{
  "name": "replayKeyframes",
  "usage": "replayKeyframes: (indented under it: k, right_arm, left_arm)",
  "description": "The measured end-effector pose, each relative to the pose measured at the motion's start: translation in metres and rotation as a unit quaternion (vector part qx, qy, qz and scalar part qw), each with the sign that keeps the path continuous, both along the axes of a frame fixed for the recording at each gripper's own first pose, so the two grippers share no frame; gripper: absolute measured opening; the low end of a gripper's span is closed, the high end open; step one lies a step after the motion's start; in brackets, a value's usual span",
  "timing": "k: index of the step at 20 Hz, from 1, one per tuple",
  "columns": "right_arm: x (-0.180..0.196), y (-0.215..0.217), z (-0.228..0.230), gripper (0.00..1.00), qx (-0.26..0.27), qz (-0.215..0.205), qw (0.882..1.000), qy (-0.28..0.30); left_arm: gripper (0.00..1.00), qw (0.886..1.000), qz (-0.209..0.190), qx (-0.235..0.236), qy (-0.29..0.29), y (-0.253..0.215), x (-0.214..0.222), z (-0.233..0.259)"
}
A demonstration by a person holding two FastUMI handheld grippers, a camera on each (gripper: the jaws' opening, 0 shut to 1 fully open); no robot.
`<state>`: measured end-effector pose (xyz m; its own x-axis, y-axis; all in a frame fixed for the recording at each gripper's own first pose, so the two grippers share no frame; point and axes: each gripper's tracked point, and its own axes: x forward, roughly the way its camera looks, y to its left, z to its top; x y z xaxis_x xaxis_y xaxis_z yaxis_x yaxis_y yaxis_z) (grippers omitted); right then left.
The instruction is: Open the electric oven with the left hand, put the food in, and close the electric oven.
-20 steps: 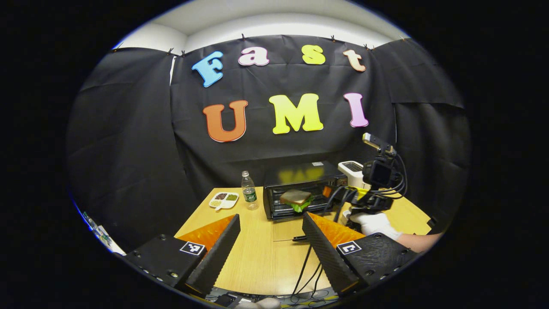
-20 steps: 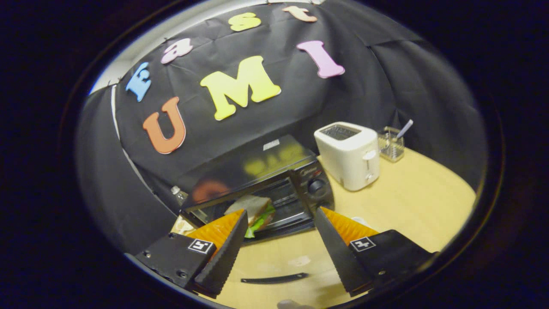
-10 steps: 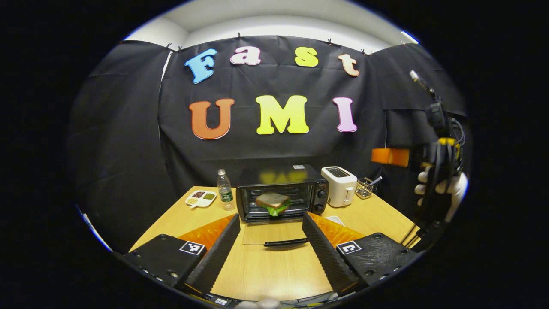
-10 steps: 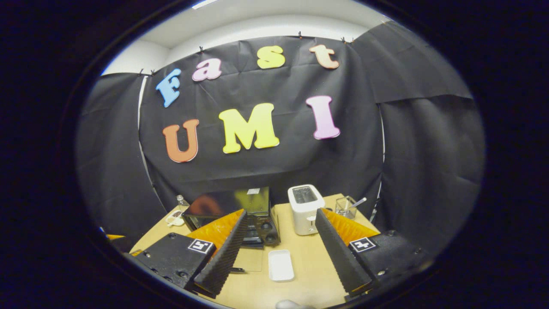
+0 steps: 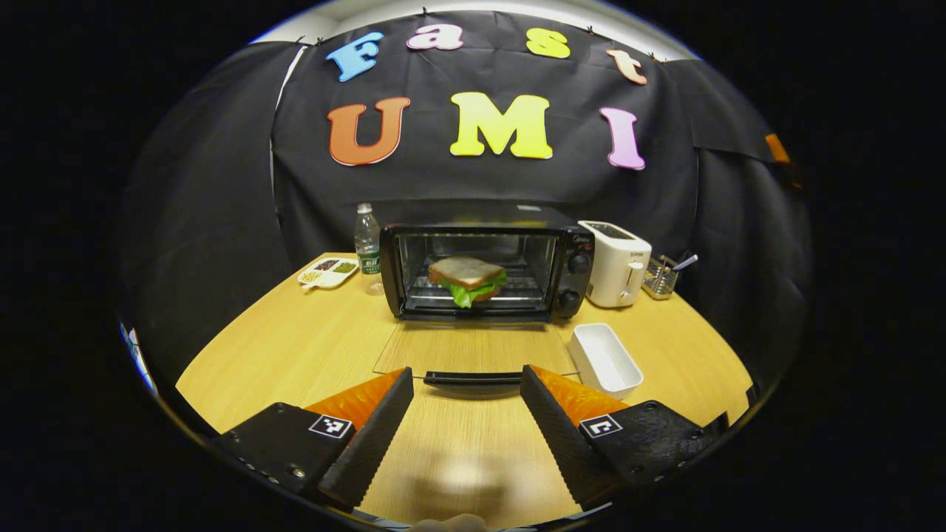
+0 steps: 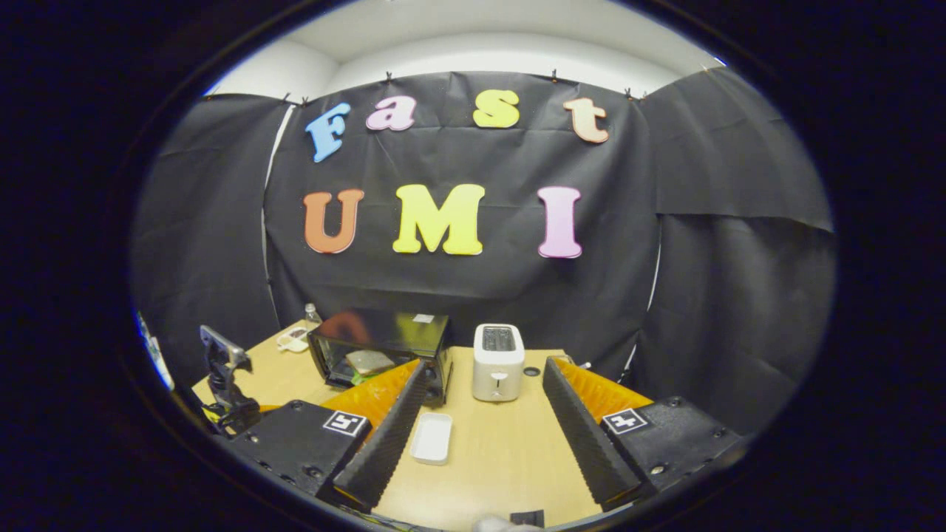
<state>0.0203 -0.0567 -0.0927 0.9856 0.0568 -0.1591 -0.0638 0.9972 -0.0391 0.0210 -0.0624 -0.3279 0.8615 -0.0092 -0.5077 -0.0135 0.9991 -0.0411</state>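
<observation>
Surveying from the largest item down, we find the table (image 5: 295,347) carrying the electric oven (image 5: 484,270), its glass door (image 5: 473,351) folded flat toward us. The sandwich (image 5: 467,279) sits on the rack inside. The door handle (image 5: 473,379) lies crosswise, directly ahead of the left gripper (image 5: 467,399) and near its spread, empty fingers. The right gripper (image 6: 480,414), likewise spread and empty, hangs well back. We judge closing falls to the left.
</observation>
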Motion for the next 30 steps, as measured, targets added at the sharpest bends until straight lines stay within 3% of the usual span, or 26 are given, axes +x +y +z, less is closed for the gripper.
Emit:
replayKeyframes:
  k: [2,3,5,6,8,9,12,13,14,15,16,18,20,22,26,27,30]
  right_arm:
    - [-0.002,-0.007,-0.001,0.90,-0.004,-0.003,1.000,0.006]
    - [-0.004,-0.014,-0.005,1.00,-0.009,-0.007,1.000,0.011]
    - [-0.002,-0.019,-0.009,1.00,-0.014,-0.012,1.000,0.020]
    - [-0.001,-0.021,-0.011,0.90,-0.018,-0.013,0.999,0.024]
    - [0.000,-0.025,-0.017,0.91,-0.024,-0.016,0.999,0.032]
    - [0.003,-0.026,-0.021,1.00,-0.030,-0.018,0.999,0.035]
    - [0.009,-0.022,-0.022,1.00,-0.033,-0.012,0.999,0.040]
    - [0.010,-0.020,-0.024,0.93,-0.030,-0.010,0.999,0.043]
    - [0.014,-0.020,-0.024,1.00,-0.028,-0.010,0.999,0.045]
    - [0.016,-0.020,-0.024,1.00,-0.028,-0.010,0.999,0.046]
    - [0.018,-0.020,-0.023,0.96,-0.029,-0.011,0.998,0.046]
    - [0.021,-0.019,-0.023,1.00,-0.035,-0.008,0.998,0.046]
    - [0.025,-0.015,-0.022,0.96,-0.037,-0.005,0.998,0.045]
    - [0.029,-0.014,-0.024,1.00,-0.034,-0.002,0.998,0.048]
    - [0.036,-0.018,-0.030,1.00,-0.040,-0.003,0.998,0.053]
    - [0.036,-0.018,-0.033,1.00,-0.041,-0.004,0.998,0.055]
    - [0.041,-0.016,-0.039,1.00,-0.037,-0.002,0.997,0.063]
  left_arm:
    - [0.96,1.000,-0.004,-0.002,0.025,-0.009,0.007,-0.033]
    - [0.96,0.999,0.000,-0.002,0.038,-0.011,0.009,-0.048]
    - [0.96,0.999,-0.002,-0.005,0.052,-0.020,0.016,-0.069]
    - [0.96,0.998,-0.003,-0.001,0.060,-0.025,0.019,-0.084]
    - [0.96,0.997,-0.008,0.011,0.072,-0.028,0.027,-0.103]
    - [0.96,0.997,-0.006,0.015,0.081,-0.028,0.030,-0.111]
    - [0.96,0.996,-0.006,0.017,0.087,-0.028,0.037,-0.122]
    - [0.96,0.996,-0.006,0.017,0.087,-0.028,0.039,-0.123]
    - [0.96,0.996,-0.004,0.014,0.088,-0.027,0.041,-0.124]
    - [1.00,0.996,0.000,0.007,0.092,-0.027,0.042,-0.124]
    - [0.96,0.996,0.001,0.001,0.093,-0.028,0.043,-0.125]
    - [1.00,0.995,0.000,0.002,0.095,-0.027,0.045,-0.124]
    - [0.96,0.996,0.002,0.003,0.092,-0.027,0.047,-0.119]
    - [0.96,0.996,0.005,0.001,0.086,-0.027,0.051,-0.111]
    - [0.96,0.997,0.005,-0.009,0.070,-0.029,0.067,-0.088]
    - [1.00,0.998,0.002,-0.015,0.064,-0.031,0.073,-0.080]
    - [0.96,0.999,0.003,-0.025,0.039,-0.033,0.093,-0.053]
